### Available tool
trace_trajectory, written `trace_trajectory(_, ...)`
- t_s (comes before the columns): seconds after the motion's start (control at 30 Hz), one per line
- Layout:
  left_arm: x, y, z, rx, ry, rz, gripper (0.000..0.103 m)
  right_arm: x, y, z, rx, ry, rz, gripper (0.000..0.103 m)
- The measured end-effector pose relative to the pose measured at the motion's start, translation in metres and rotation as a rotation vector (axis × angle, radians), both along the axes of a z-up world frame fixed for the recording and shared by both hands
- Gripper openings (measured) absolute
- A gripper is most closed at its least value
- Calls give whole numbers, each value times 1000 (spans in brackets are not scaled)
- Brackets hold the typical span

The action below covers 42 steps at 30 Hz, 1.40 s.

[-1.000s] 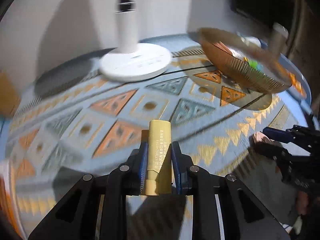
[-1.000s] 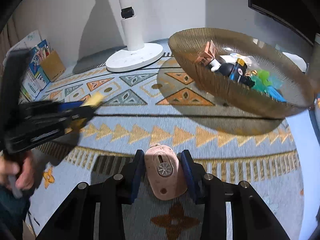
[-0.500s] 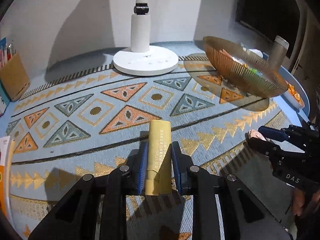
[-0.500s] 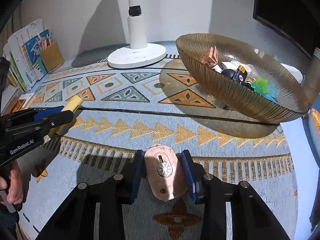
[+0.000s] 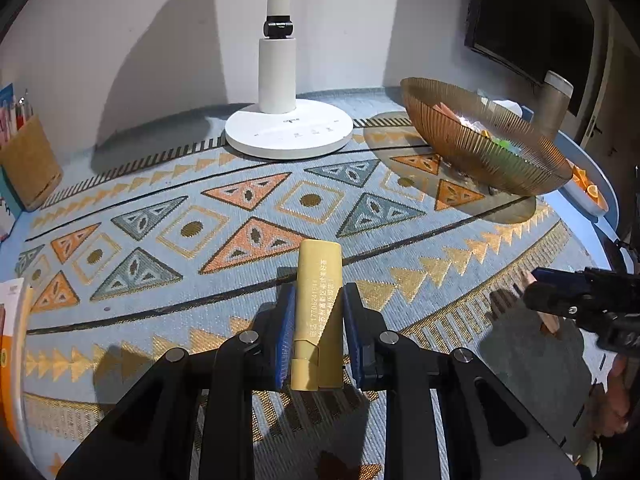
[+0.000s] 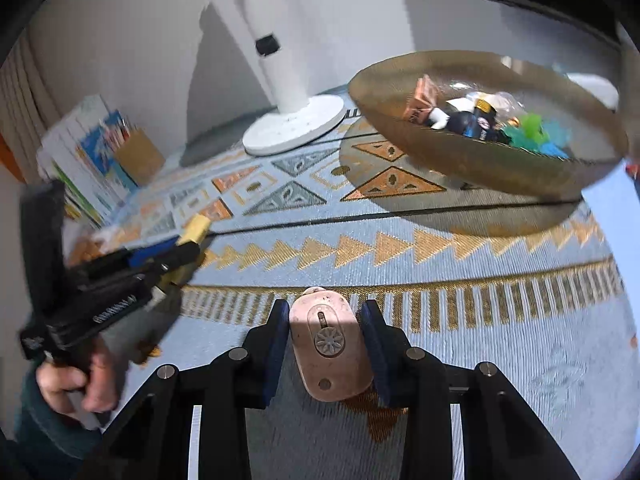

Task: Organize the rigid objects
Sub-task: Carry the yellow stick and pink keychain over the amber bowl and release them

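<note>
Holding: the left gripper [image 5: 318, 334] is clamped on a yellow tube [image 5: 319, 304], both blue pads against its sides, the tube pointing forward past the fingertips.
Right gripper [image 6: 325, 346]: closed on a pink case [image 6: 330, 344] — a rounded, flat piece with a flower-shaped stud on its face, gripped by its two long edges.
Height: both items are off the bench [image 5: 360, 216], over the patterned cloth.
Bowl [image 6: 492, 152]: amber ribbed glass, ahead and to the right of both grippers, resting on the cloth; it holds a small pink box, a dark bottle and green and blue bits.
Lamp [image 5: 286, 120]: white, round base, straight ahead of the left gripper at the far edge of the cloth, left of the bowl.
Holder [image 5: 28, 160]: cork, with pens in it, far left of the left gripper near the wall.
Across views: the right gripper shows at the right edge of the left view; the left gripper, with the hand [image 6: 76, 384] on its grip, shows at the left of the right view — blurred there.
</note>
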State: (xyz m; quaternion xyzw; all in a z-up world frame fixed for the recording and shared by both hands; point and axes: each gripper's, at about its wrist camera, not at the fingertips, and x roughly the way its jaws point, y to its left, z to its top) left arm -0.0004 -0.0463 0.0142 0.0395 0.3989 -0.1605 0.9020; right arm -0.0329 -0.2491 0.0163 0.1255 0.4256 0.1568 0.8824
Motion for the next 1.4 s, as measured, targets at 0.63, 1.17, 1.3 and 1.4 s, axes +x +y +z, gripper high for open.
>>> trace_trajectory(0.63,11,-75,109,-146,-141,-174,20,-23,-79,106,113,-226,-129,36)
trace_trajectory(1.17,133,-214,122,-119,-84,-266,21,101,-171,139,-181,-215,-422,36)
trace_trajectory(1.3,150,-232,116,-94,-92,-266,21,119,-187,129,-160,-191,-453,36)
trace_trajectory(1.4,160,-241,116,-96,-95,-291,27,135,-194,125,-162,-182,-459,36)
